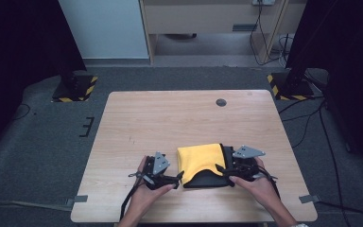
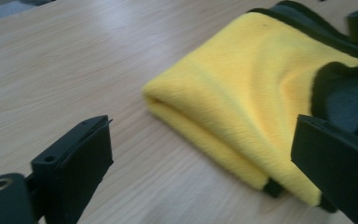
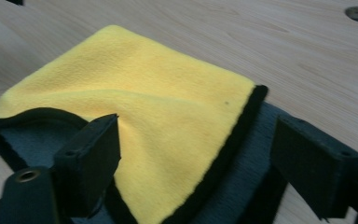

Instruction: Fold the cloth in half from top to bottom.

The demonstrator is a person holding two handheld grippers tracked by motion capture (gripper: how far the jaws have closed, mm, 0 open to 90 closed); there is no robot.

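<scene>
This looks like a lab or recording room. A wooden tabletop (image 1: 170,118) stands on grey carpet (image 1: 42,142). Hazard-striped stand bases (image 1: 75,88), black curtains (image 1: 9,47) and loose cables (image 1: 312,118) surround it.

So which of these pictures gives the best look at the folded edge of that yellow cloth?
The left gripper view: the yellow cloth lies close, its rounded fold facing the camera between the open jaws. The right gripper view shows the flat top and black trim from the opposite side. The high view shows the whole cloth, small, on the table.
</scene>
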